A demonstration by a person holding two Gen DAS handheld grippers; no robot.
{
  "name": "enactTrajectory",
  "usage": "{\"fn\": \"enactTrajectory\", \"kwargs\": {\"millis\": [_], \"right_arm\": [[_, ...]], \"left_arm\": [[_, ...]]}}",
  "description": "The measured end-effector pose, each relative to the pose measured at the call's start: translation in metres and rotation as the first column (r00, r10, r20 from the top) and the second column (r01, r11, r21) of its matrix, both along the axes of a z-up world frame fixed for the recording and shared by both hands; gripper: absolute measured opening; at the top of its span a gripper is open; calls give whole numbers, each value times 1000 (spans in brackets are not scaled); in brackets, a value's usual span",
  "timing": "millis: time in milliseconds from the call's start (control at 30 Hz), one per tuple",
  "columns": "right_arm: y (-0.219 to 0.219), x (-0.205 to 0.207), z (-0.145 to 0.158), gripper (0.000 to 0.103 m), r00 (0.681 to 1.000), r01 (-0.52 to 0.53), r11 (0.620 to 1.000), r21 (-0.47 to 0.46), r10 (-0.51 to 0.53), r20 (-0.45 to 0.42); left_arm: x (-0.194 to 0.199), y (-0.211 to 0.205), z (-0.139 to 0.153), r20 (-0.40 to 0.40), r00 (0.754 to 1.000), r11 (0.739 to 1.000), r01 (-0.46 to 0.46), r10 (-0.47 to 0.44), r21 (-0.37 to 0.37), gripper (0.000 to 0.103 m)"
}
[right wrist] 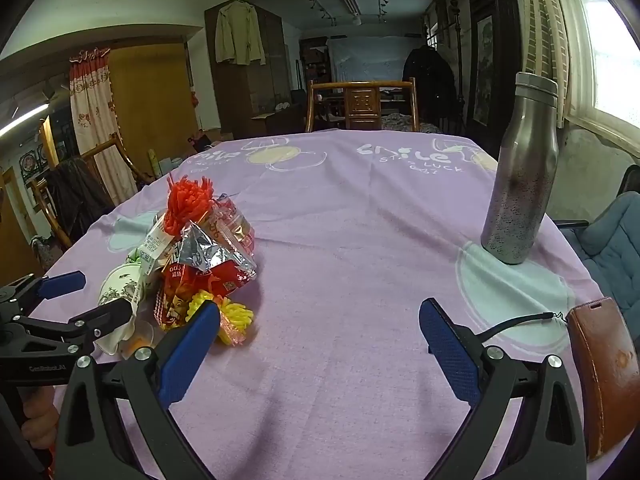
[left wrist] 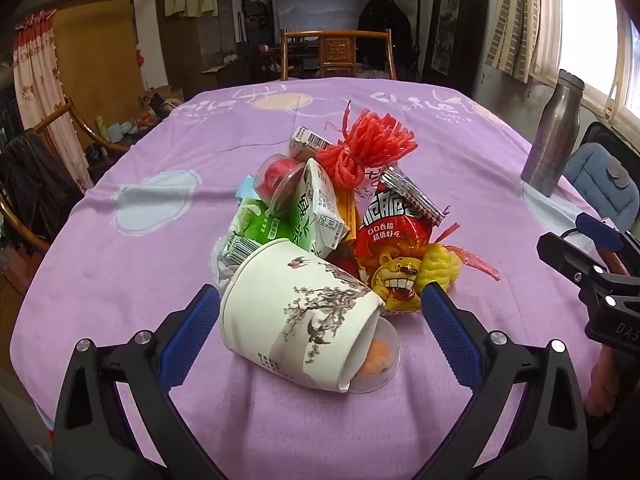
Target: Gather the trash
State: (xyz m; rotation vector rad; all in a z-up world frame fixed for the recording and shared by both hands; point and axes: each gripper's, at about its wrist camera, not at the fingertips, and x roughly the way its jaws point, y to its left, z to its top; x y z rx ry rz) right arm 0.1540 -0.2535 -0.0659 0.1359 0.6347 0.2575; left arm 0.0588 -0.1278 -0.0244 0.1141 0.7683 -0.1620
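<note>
Two hand-held grippers angled down at a trash pile on a purple tablecloth [right wrist: 360, 240].

The left gripper [left wrist: 320, 332], jaws spread wide, straddles a tipped paper cup [left wrist: 296, 316] at lower centre without pinching it; the trash pile [left wrist: 332, 208] sits just behind. The right gripper [right wrist: 320, 340], also spread and empty, hangs over bare cloth, the pile at its left. A steel bottle [right wrist: 520, 184] stands at right.

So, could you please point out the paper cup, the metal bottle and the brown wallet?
paper cup [left wrist: 296, 312], left wrist view, on its printed side wall.
metal bottle [right wrist: 520, 184], right wrist view, mid-body.
brown wallet [right wrist: 604, 376], right wrist view, on its leather face.
</note>
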Motion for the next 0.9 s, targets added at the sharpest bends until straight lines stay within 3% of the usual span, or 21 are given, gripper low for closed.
{"fn": "enactTrajectory", "kwargs": {"millis": [900], "right_arm": [[5, -4, 4, 98, 1000, -5, 1000, 5, 5, 2]], "left_arm": [[5, 21, -11, -15, 999, 999, -31, 30, -9, 97]]}}
